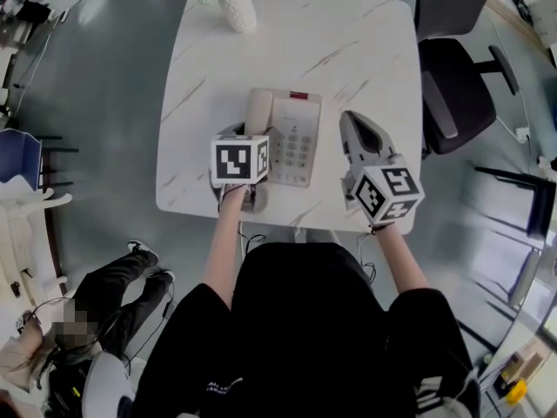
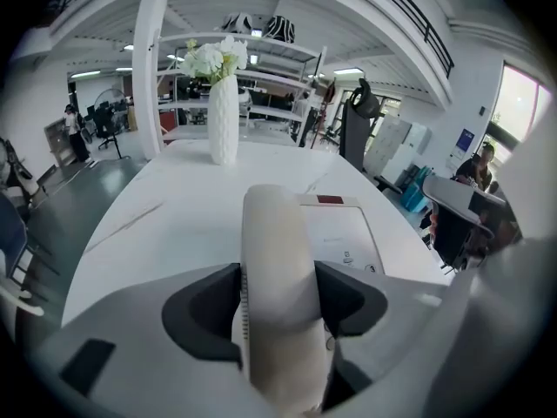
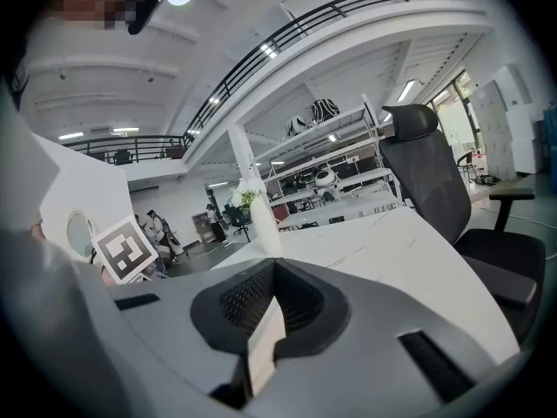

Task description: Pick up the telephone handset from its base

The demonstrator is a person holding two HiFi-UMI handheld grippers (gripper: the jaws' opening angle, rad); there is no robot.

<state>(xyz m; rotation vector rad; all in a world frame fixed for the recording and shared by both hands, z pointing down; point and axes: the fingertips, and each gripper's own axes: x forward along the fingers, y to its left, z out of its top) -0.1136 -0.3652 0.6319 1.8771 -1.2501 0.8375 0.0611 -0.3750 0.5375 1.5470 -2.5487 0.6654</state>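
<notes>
A beige telephone base point(image 1: 296, 138) sits on the white marble table point(image 1: 348, 50), its handset point(image 1: 258, 111) lying in the cradle on the left side. My left gripper point(image 1: 242, 162) is angled down over the handset's near end. In the left gripper view the handset point(image 2: 274, 233) runs between the dark pads point(image 2: 202, 307), which lie against both of its sides, so the left gripper point(image 2: 278, 299) is shut on it. To the right of the phone, my right gripper point(image 1: 350, 118) hovers with jaws together and nothing held; the right gripper view shows that gripper point(image 3: 271, 307) the same way.
A white vase of flowers point(image 1: 235, 3) stands at the table's far edge. A black office chair point(image 1: 452, 85) is at the table's right side. A person sits on the floor at the lower left point(image 1: 104, 303).
</notes>
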